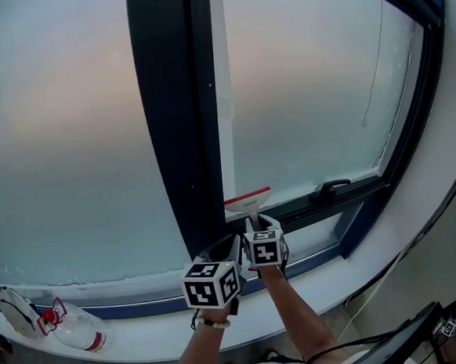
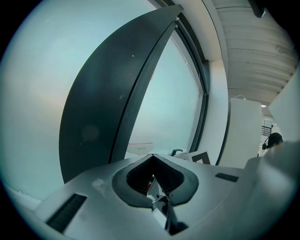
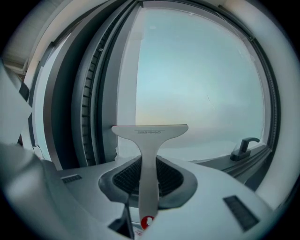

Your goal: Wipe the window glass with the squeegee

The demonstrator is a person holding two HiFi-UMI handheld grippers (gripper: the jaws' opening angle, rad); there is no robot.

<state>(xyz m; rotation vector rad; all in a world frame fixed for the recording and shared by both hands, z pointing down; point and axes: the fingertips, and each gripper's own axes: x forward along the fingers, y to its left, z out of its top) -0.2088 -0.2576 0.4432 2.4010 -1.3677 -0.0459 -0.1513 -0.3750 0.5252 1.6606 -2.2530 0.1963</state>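
Right gripper (image 3: 149,176): jaws clamped on squeegee (image 3: 150,132) handle; blade crosswise at 12 o'clock, low on window glass (image 3: 201,84), unwiped pane above. Left gripper (image 2: 152,158): jaws together, empty, just beside at 8 o'clock.

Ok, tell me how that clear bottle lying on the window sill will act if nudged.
The bottle lies on its side on the sill, so it would probably roll rather than slide. It looks clear and thin-walled, with no liquid apparent, so it is likely light and easy to dent.
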